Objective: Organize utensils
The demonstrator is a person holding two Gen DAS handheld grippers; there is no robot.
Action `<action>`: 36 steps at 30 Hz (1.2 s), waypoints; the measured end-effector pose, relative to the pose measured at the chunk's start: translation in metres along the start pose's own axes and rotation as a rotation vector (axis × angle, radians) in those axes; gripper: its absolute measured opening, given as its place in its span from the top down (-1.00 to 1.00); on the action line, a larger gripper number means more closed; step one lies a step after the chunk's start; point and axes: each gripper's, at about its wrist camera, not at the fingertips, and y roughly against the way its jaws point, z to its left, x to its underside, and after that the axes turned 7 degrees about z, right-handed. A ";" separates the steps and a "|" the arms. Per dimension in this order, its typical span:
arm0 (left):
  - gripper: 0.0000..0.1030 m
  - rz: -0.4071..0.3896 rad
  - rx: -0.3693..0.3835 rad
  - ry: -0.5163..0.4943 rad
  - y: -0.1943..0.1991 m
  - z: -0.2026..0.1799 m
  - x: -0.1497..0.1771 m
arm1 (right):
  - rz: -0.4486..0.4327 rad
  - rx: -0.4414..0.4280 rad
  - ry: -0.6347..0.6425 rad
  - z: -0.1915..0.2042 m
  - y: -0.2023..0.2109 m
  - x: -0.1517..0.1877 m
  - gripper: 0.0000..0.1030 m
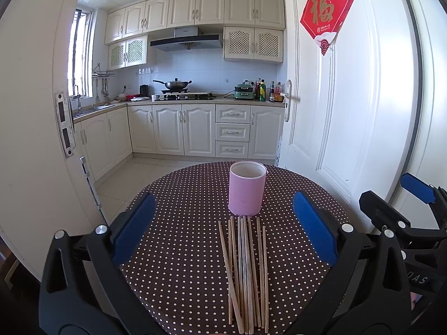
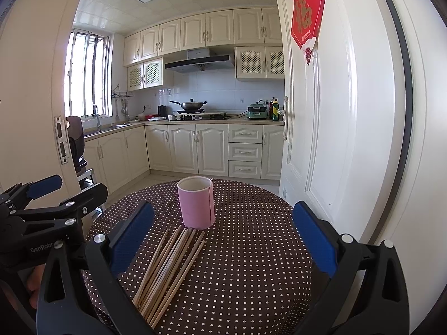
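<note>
Several wooden chopsticks (image 1: 245, 273) lie in a loose bundle on the round table with a brown polka-dot cloth (image 1: 181, 251); they also show in the right wrist view (image 2: 167, 270). A pink cylindrical holder (image 1: 247, 188) stands upright just beyond them, empty as far as I can see, and shows in the right wrist view (image 2: 196, 202) too. My left gripper (image 1: 226, 223) is open above the near side of the chopsticks. My right gripper (image 2: 223, 229) is open and empty, to the right of the chopsticks. Each gripper shows in the other's view, the right one (image 1: 396, 206) and the left one (image 2: 61, 192).
A white door (image 1: 349, 111) with a red decoration (image 1: 327, 14) stands open right of the table. A white door frame (image 1: 33, 139) is at the left. The kitchen lies beyond, with cabinets (image 1: 181, 131) and a stove with a wok (image 1: 174, 85).
</note>
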 end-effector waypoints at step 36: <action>-0.88 0.105 0.016 -0.018 -0.026 0.002 0.008 | 0.094 -0.012 -0.007 0.001 -0.019 0.009 -0.86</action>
